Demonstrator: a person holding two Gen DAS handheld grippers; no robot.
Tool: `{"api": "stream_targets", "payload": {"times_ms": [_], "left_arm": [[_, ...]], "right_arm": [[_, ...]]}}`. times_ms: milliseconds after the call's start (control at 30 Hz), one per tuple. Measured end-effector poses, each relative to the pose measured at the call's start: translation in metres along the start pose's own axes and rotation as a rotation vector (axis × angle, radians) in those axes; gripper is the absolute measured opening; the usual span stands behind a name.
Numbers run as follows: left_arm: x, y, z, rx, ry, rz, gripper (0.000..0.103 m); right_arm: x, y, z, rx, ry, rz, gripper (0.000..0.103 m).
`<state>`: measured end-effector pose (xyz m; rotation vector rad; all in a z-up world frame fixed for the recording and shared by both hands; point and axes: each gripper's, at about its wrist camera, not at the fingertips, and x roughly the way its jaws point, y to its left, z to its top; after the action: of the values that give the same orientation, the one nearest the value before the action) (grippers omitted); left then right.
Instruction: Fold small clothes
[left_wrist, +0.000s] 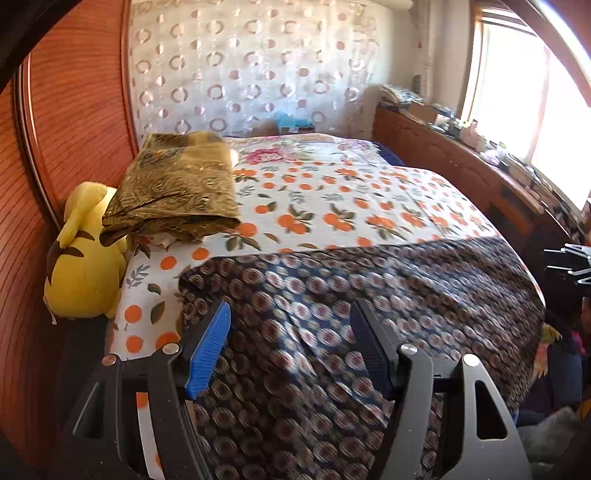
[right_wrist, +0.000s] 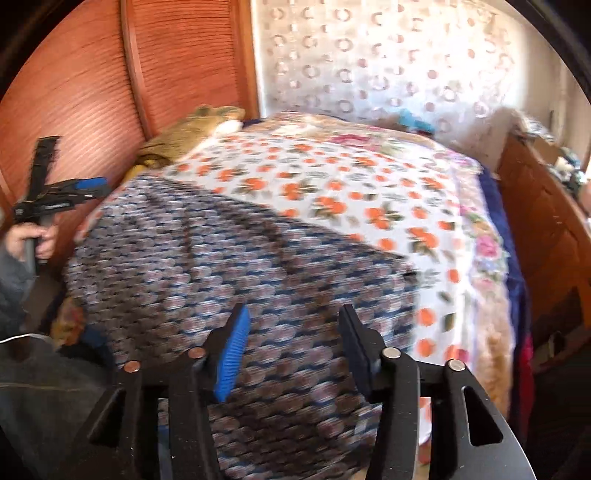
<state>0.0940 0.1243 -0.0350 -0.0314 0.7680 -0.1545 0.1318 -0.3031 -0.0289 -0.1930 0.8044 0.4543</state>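
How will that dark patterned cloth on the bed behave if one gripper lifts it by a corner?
The dark patterned cloth is probably floppy: it drapes over the bed edge with soft creases. Lifted at one corner, it would likely sag and unfold. It looks thin, so probably light.

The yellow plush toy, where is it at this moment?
In the left wrist view the yellow plush toy sits at the left edge of the bed, against the wooden wardrobe, just below the folded olive-gold cloth.

The right claw (right_wrist: 291, 347) is hanging at the bottom centre with its jaws apart and nothing between them, over a dark patterned cloth (right_wrist: 229, 258) lying on the bed (right_wrist: 369, 192). At the left edge, a hand (right_wrist: 31, 238) is gripping the left claw (right_wrist: 94, 188).
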Motion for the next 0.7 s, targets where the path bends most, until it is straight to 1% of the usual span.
{"api": "stream_targets", "payload": {"times_ms": [133, 267, 333, 467, 600, 700], "left_arm": [[0.018, 0.022, 0.012, -0.036, 0.012, 0.035, 0.068], [0.032, 0.038, 0.018, -0.066, 0.030, 0.028, 0.068], [0.040, 0.043, 0.019, -0.072, 0.044, 0.039, 0.068], [0.059, 0.051, 0.016, -0.093, 0.082, 0.038, 0.068], [0.072, 0.053, 0.012, -0.097, 0.117, 0.038, 0.068], [0.083, 0.054, 0.009, -0.094, 0.148, 0.026, 0.068]], "right_arm": [[0.036, -0.039, 0.003, 0.093, 0.019, -0.063, 0.055], [0.063, -0.064, 0.006, 0.162, 0.035, -0.097, 0.055], [0.067, -0.069, 0.009, 0.189, 0.027, -0.085, 0.055], [0.083, -0.076, 0.014, 0.226, 0.029, -0.055, 0.055], [0.097, -0.083, 0.014, 0.227, 0.053, -0.041, 0.055], [0.100, -0.083, 0.012, 0.231, 0.046, -0.035, 0.055]]}}
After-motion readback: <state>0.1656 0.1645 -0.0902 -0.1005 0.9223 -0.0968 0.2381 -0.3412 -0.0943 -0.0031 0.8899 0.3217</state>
